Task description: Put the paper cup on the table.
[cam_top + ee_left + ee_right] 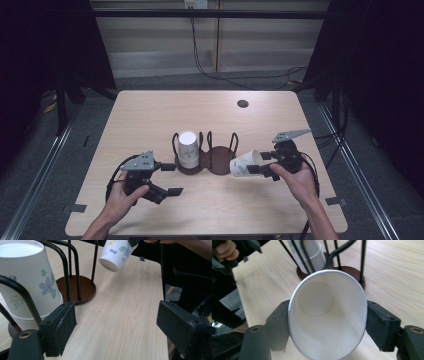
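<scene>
While the right gripper (pixel 261 169) has one paper cup (pixel 245 164) clamped between its pads, nothing is seated in the empty half of the holder yet. In the right gripper view both pads press the cup wall (pixel 327 315) near the rim, squeezing it slightly oval – firm hold, mouth facing the camera, bottom pointing away toward the rack. From the high view the cup lies roughly on its side in the air, just off the right end of the cup holder (pixel 210 162), near the middle of the table (pixel 150 110).

Left ring of the holder carries a stack of upturned cups (pixel 188 148) – the left gripper view shows several nested rims at its base (pixel 25 322). Right ring (pixel 77 290) is bare: brown base disc, black wire posts, no cup.

Left gripper (pixel 167 179) sits near the front-left of the table, jaws spread apart, nothing between them; its near pad (pixel 61 327) is just beside the stack, not touching as far as I can tell.

Judgement: one cup is out and in hand – either just pulled from the stack or headed for the empty ring; can't tell which from this. Either way early-to-mid: stack mostly intact, second ring unfilled, cup not set down anywhere
</scene>
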